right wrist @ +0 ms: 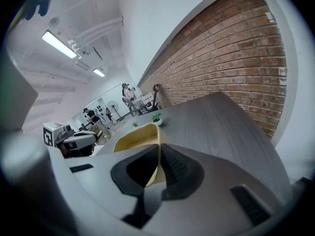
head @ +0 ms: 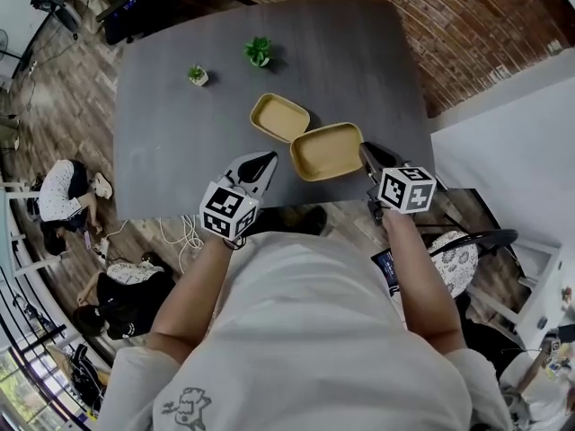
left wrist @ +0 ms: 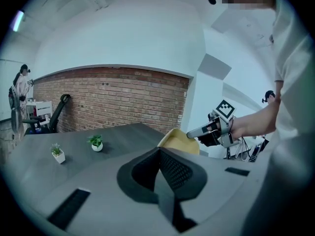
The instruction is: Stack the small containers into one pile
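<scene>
The right gripper (right wrist: pixel 158 150) has its jaws closed on the thin side wall of a tan container (right wrist: pixel 134 137). The wall runs up between the two pads, and the open tray spreads out ahead of the jaws and to their left. In the head view the right gripper (head: pixel 364 149) bites that tan container (head: pixel 325 151) at the rim on its right end.

The left gripper (left wrist: pixel 158 152) has its jaws pressed together with nothing between them. The held tray (left wrist: pixel 178 140) shows just past the jaw tips and slightly to their right, apart from them, with the right gripper (left wrist: pixel 199 131) on its far rim.

There are two containers. The second container (head: pixel 279 117) lies beyond the held one, farther from both pairs of jaws, corner to corner with it; whether they touch cannot be told.

Two small potted plants (head: pixel 259 52) (head: pixel 198 75) stand well beyond the jaws on the grey table (head: pixel 171 142).
</scene>
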{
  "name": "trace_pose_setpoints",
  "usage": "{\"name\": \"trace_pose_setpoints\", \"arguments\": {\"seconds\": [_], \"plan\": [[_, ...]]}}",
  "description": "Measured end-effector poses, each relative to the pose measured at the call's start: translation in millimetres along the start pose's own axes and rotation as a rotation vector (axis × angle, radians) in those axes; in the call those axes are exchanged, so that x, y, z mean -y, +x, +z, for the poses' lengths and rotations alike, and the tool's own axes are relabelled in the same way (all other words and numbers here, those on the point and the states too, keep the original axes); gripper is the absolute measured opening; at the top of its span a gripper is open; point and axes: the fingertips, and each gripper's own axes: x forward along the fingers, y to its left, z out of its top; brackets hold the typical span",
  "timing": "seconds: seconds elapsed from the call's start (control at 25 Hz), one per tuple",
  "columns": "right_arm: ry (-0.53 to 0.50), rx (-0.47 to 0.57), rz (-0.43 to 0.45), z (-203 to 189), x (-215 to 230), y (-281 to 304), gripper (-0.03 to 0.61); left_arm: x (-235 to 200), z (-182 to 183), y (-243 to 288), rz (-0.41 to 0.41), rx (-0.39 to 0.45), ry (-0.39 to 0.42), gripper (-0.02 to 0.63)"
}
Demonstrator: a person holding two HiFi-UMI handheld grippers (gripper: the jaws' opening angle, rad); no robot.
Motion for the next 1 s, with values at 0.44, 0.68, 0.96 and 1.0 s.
{"name": "trace_pose_setpoints", "arguments": {"seconds": [0.44,0.68,0.96,1.0], "plan": [[0.04,-0.012,-0.042,4.7,-13.4,34.7,0.021,-48.4,-5.9,-0.7,-0.047,-0.029,-0.018,0.011],[0.089,0.001,-0.082,11.6,-26.4,58.9,0.021,-81.7,-7.0,-3.4,-0.089,-0.048,-0.023,0.011],[0.153,0.008,-0.102,7.7,-49.2,97.7,0.021,-118.4,-10.4,-6.9,-0.135,-0.077,-0.016,0.011],[0.163,0.009,-0.108,6.5,-50.9,102.6,0.021,-123.1,-11.5,-7.2,-0.141,-0.083,-0.015,0.011]]}}
